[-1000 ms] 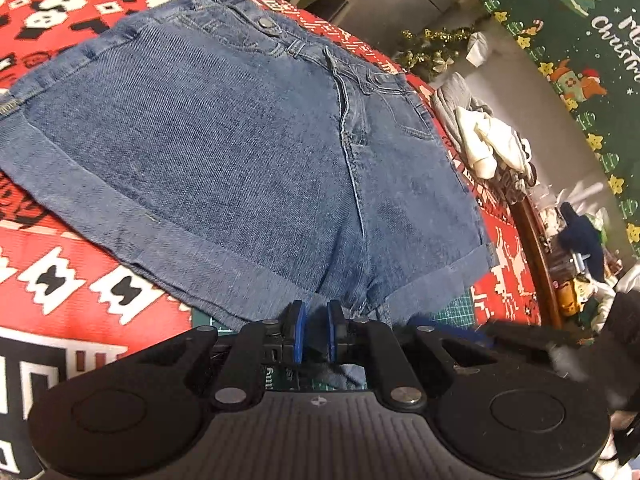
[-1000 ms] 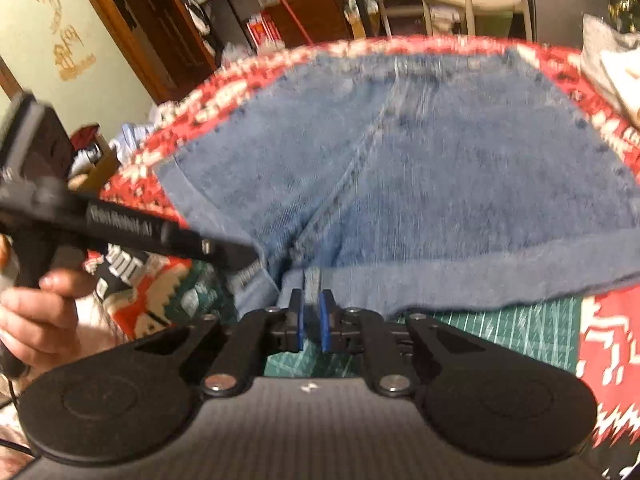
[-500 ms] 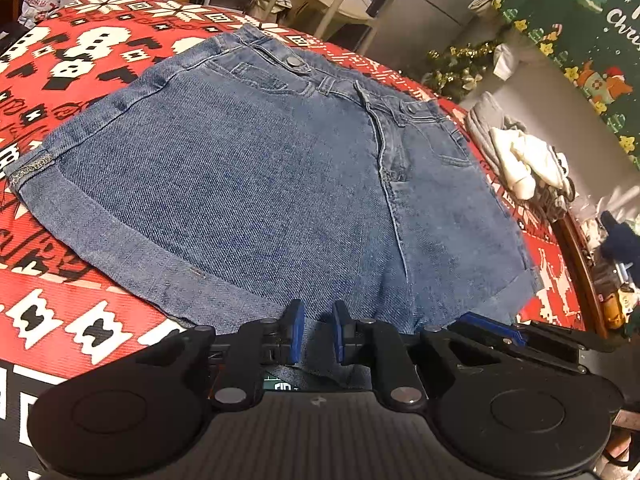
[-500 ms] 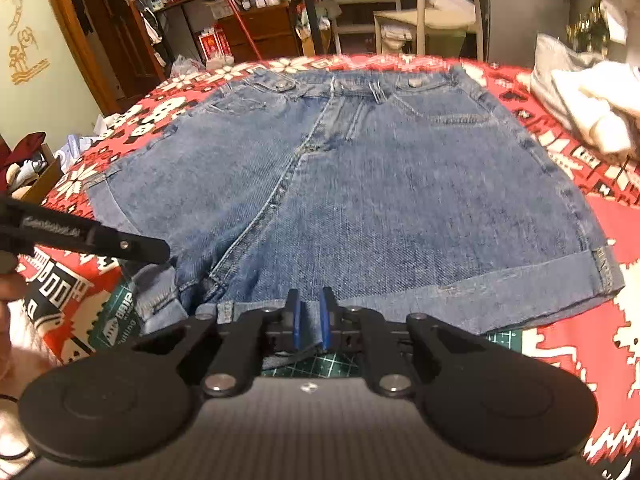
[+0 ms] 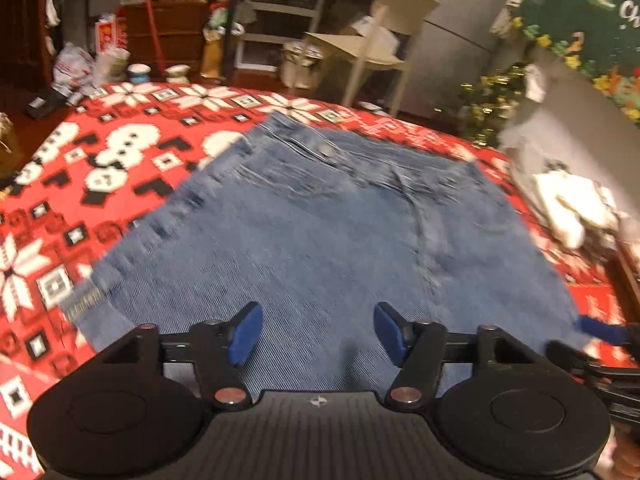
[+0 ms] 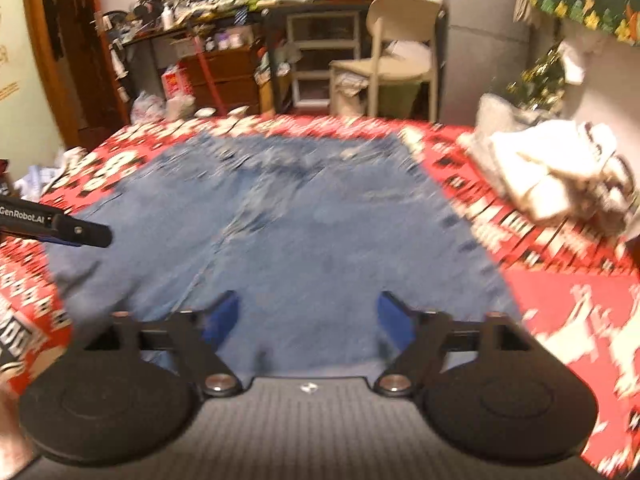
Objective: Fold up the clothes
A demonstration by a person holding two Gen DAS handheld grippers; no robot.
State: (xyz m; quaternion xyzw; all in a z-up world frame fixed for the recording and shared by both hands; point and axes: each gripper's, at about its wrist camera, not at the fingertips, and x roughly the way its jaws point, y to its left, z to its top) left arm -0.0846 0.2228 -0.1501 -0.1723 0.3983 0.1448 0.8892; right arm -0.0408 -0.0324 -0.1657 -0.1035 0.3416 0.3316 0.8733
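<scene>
Both tools, left tool and right tool, have just been spread, empty, over denim shorts laid flat on the desk.

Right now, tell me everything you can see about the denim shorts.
The denim shorts are blue, woven-looking denim, spread flat and unfolded on the red patterned cloth, waistband toward the far edge, leg hems nearest the cameras. A fly seam runs down the middle; finer details are blurred. The left gripper and right gripper hover over the near hem, jaws just opened, and nothing is gripped. White folded clothes lie apart to one side.
</scene>
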